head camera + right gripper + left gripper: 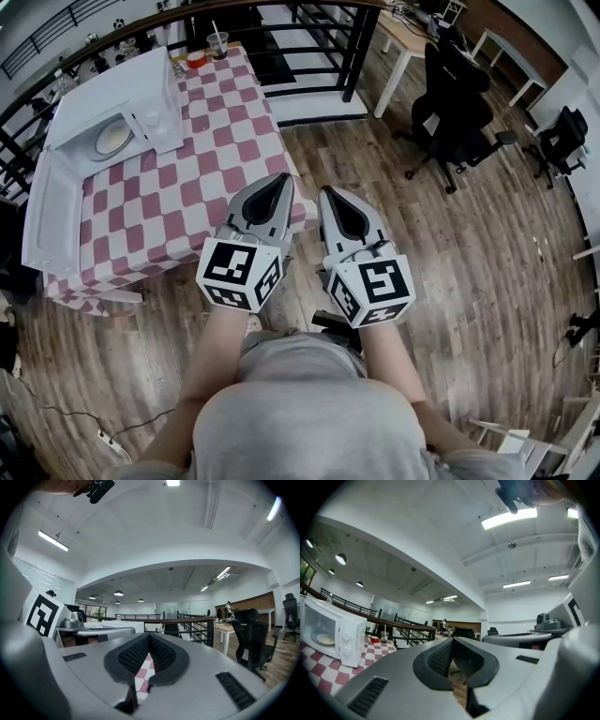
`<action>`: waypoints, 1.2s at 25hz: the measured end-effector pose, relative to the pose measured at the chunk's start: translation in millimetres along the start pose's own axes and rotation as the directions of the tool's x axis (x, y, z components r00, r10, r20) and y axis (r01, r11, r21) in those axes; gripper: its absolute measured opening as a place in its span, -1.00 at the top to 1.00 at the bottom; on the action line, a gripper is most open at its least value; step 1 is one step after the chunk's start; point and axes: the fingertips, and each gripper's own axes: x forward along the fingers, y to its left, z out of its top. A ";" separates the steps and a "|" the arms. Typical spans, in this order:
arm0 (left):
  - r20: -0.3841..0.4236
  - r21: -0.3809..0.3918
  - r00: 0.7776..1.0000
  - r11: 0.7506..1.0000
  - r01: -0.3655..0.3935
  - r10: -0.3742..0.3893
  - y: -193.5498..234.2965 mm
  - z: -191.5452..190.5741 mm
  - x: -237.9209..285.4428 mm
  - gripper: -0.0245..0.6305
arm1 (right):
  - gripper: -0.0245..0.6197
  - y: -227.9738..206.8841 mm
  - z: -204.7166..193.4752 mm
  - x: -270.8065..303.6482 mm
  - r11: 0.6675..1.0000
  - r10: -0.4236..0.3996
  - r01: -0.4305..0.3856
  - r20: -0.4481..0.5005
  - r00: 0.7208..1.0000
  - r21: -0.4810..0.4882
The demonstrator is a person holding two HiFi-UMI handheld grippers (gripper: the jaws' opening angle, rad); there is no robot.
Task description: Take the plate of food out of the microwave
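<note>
Both left gripper (279,181), right gripper (329,193) had jaws shut, empty, pale round plate (112,139) sat well apart inside open white microwave (150,80).

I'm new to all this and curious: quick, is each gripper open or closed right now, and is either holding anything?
Left gripper: closed, holding nothing.
Right gripper: closed, holding nothing.

The head view looks steeply down from above the person onto the checkered table (206,178). Each gripper view sits close behind its own jaws, facing level across the room. Head and left gripper views share the microwave (122,98) at the table's far left corner.
</note>
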 end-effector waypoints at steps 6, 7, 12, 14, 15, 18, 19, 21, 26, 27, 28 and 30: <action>0.001 -0.001 0.999 0.999 -0.041 0.041 34.5 2.7 -18.2 0.92 | 0.84 29.4 -2.8 23.5 0.999 0.036 -0.036 -0.001 0.999 0.004; 0.001 -0.001 0.999 0.999 -0.047 0.047 39.7 3.2 -21.4 0.92 | 0.84 34.2 -3.3 27.1 0.999 0.043 -0.043 -0.002 0.999 0.007; 0.001 -0.001 0.996 0.996 -0.084 0.084 68.7 5.6 -39.2 0.92 | 0.84 61.7 -5.8 47.2 0.997 0.079 -0.079 -0.005 0.997 0.014; -0.002 0.000 0.995 0.995 -0.101 0.101 82.0 6.2 -46.4 0.92 | 0.84 73.6 -7.1 56.7 0.995 0.097 -0.097 -0.009 0.995 0.015; -0.003 0.000 0.994 0.994 -0.110 0.110 88.7 6.5 -50.2 0.92 | 0.84 79.7 -7.7 61.5 0.994 0.106 -0.106 -0.011 0.994 0.016; -0.002 -0.002 0.991 0.991 -0.137 0.137 108.6 7.8 -61.8 0.92 | 0.84 97.9 -9.3 75.0 0.991 0.133 -0.133 -0.013 0.991 0.016; -0.002 -0.001 0.990 0.990 -0.144 0.144 115.2 8.2 -65.3 0.92 | 0.84 103.8 -9.9 79.3 0.990 0.141 -0.141 -0.014 0.990 0.016; -0.002 0.000 0.987 0.987 -0.158 0.158 128.2 9.1 -71.8 0.92 | 0.84 115.3 -11.4 88.1 0.988 0.155 -0.155 -0.016 0.988 0.015; 0.007 0.002 0.982 0.982 -0.189 0.189 157.6 12.6 -87.2 0.92 | 0.84 141.9 -14.1 108.2 0.982 0.189 -0.189 -0.021 0.982 0.008; 0.009 0.000 0.981 0.981 -0.195 0.195 163.0 13.2 -90.0 0.92 | 0.84 146.9 -14.4 112.1 0.980 0.197 -0.197 -0.022 0.980 0.007; 0.010 -0.002 0.980 0.980 -0.201 0.201 168.2 13.6 -92.9 0.92 | 0.84 152.2 -14.9 115.9 0.979 0.206 -0.205 -0.025 0.978 0.007; 0.009 -0.005 0.977 0.977 -0.212 0.213 178.4 14.5 -99.3 0.92 | 0.84 164.2 -15.8 123.3 0.975 0.224 -0.224 -0.031 0.974 0.008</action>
